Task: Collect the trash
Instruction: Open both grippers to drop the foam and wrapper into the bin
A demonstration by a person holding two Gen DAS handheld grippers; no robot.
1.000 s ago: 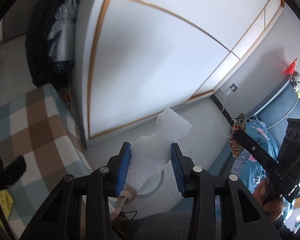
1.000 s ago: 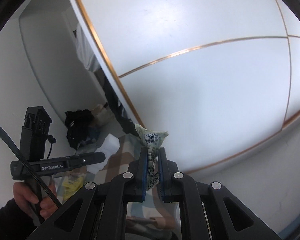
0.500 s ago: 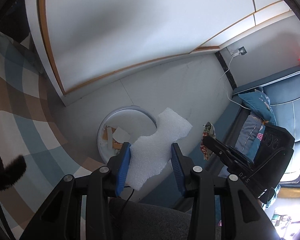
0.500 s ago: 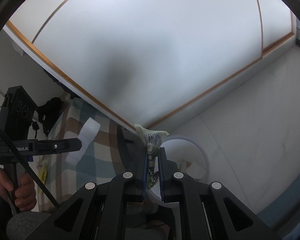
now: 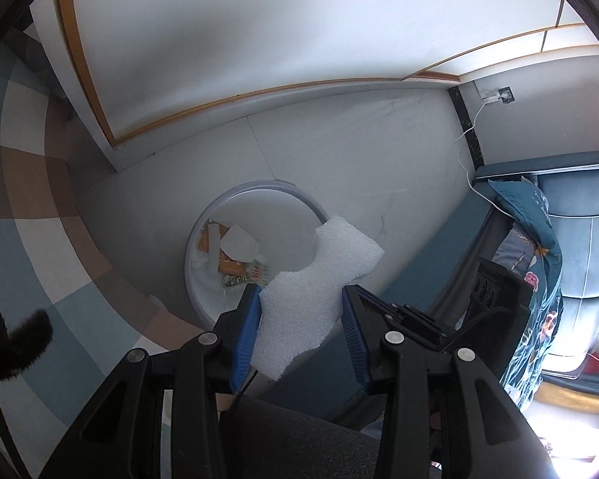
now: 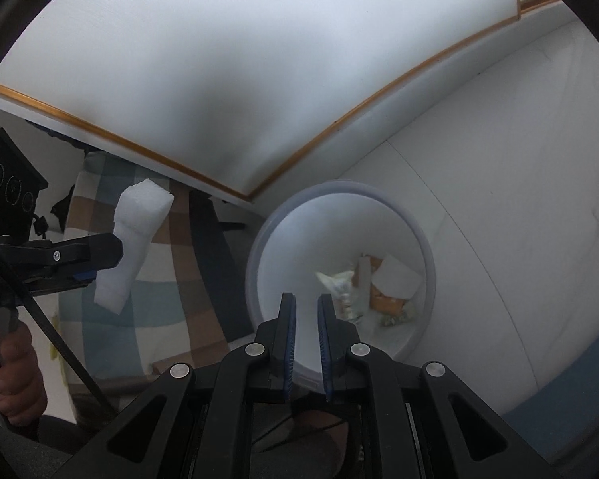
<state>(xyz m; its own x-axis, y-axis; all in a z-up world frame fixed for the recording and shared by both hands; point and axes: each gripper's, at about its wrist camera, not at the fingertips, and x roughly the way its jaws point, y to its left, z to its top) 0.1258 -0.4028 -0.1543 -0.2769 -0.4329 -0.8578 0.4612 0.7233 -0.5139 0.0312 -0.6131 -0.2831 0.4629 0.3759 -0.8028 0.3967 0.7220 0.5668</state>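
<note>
A white round trash bin (image 5: 259, 189) stands on the pale floor, holding cardboard, paper and wrappers. My left gripper (image 5: 301, 291) is shut on a piece of white foam (image 5: 319, 279), held above the bin's near rim. The right wrist view shows this foam (image 6: 135, 231) in the left gripper (image 6: 100, 255), off to the left of the bin (image 6: 339, 187). My right gripper (image 6: 307, 299) hangs over the bin's mouth. Its jaws are opening and nothing is between them. A blurred green-white wrapper (image 6: 337, 281) is inside the bin just beyond the fingertips.
A white wardrobe door with a wooden edge (image 5: 259, 40) rises behind the bin. A checked cover (image 5: 32, 199) lies to the left, a blue couch with a cushion (image 5: 571, 191) to the right. A cable runs from a wall socket (image 5: 503, 95). A hand (image 6: 16, 375) grips the left handle.
Both grippers dropped and tipped down from the wardrobe toward the bin. The wrapper left the right gripper's jaws and is now in the bin. The foam stays in the left gripper.
</note>
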